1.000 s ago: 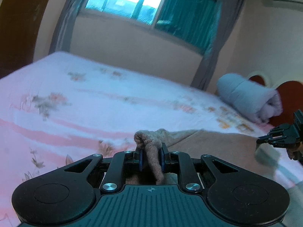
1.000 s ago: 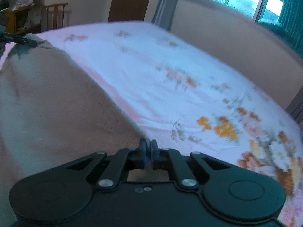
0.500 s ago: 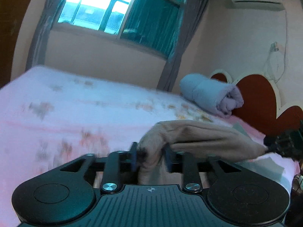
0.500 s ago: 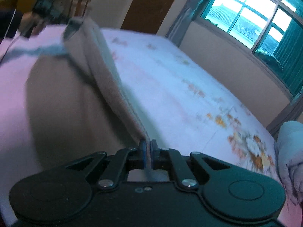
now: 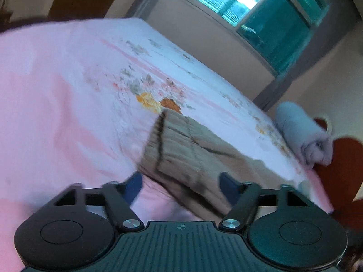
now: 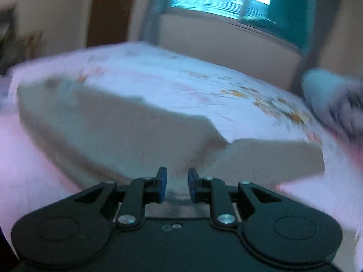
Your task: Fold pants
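Note:
The tan pants (image 5: 190, 151) lie on the pink floral bed sheet (image 5: 68, 104), with the ribbed waistband end toward the far left in the left wrist view. My left gripper (image 5: 179, 187) is open wide just above the near part of the pants, holding nothing. In the right wrist view the pants (image 6: 127, 131) lie spread flat, with an edge stepping down at the right. My right gripper (image 6: 175, 184) is open, its fingers apart just over the near edge of the cloth. Both views are blurred.
A rolled pale blue blanket (image 5: 304, 133) lies at the head of the bed beside a red headboard (image 5: 344, 163); it also shows in the right wrist view (image 6: 333, 99). A window with teal curtains (image 5: 272, 18) is behind the bed. A brown door (image 6: 109, 11) stands far left.
Both grippers have let go of the pants and opened. The lifted cloth has dropped and now lies on the bed. Both cameras have swung and tilted down.

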The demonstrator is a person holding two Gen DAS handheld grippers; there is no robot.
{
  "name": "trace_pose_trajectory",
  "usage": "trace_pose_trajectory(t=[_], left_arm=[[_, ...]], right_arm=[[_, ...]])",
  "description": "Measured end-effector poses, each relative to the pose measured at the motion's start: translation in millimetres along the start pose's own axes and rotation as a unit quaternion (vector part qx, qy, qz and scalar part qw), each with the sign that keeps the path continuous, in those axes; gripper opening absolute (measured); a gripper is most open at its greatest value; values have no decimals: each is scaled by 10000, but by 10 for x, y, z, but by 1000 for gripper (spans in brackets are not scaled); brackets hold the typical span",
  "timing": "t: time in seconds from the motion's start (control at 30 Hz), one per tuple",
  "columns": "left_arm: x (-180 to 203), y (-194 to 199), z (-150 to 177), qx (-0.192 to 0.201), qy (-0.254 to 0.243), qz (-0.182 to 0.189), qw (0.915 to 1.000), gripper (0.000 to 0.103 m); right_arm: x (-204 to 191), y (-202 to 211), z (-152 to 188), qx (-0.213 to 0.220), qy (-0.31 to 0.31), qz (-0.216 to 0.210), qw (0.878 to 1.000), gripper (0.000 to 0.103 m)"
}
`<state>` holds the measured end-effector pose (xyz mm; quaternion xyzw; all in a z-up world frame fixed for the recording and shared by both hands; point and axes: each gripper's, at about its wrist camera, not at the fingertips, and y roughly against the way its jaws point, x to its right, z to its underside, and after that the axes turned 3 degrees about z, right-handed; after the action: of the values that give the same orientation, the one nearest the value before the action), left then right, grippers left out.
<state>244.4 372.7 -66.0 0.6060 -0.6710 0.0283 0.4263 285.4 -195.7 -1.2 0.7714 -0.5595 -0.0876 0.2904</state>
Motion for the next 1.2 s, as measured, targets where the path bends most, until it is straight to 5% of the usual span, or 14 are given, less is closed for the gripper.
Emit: trace_pose_trajectory(t=[0.07,0.2,0.4,0.53,0.57,0.6,0.63,0.73,0.9,0.97,1.03,1.1,1.13,1.2], left_arm=[[55,-53,70,-14,346,100,9994,53],[183,-374,127,-236,598,82,9979,52],[248,-566,70,-266,873,7,9958,52],[270,-602,68,-350,731,-204,9965,29],[253,-596,66,-356,734,-187,9965,25],[246,-589,64,-352,726,-153,9966,23],[245,-584,48,-351,728,-113,9967,22],[321,-581,-133,-280,674,156,9972,19],[736,-474,-721,381,104,1098,9932,18],[728,-358,-739,641,-68,1749,9825,18],[474,-389,-533,447,75,1645,9853,18],[1,-678,-181,-596,393,475,9963,17],[-176,-763,-14,-894,510,277,9943,16],[-245,-704,62,-646,668,475,9945,16]], right_arm=[[165,12,6,55,-844,56,9964,22],[415,-52,164,-93,-2288,-66,9734,31],[695,-157,620,-282,-4037,-393,9136,36],[750,-353,731,-393,-4536,-519,8888,36],[772,-415,742,-417,-4638,-563,8832,31],[765,-433,786,-444,-4727,-620,8779,7],[767,-472,798,-482,-4767,-749,8745,0],[749,-421,673,-376,-4602,-836,8831,0],[819,40,167,667,-4090,-864,9060,0],[807,291,111,1089,-3836,-812,9135,0],[704,455,297,1236,-3506,-806,9248,0],[568,227,639,287,-3298,-807,9402,0],[530,66,793,-324,-3388,-858,9364,0],[438,-33,1004,-632,-3461,-826,9324,0]])
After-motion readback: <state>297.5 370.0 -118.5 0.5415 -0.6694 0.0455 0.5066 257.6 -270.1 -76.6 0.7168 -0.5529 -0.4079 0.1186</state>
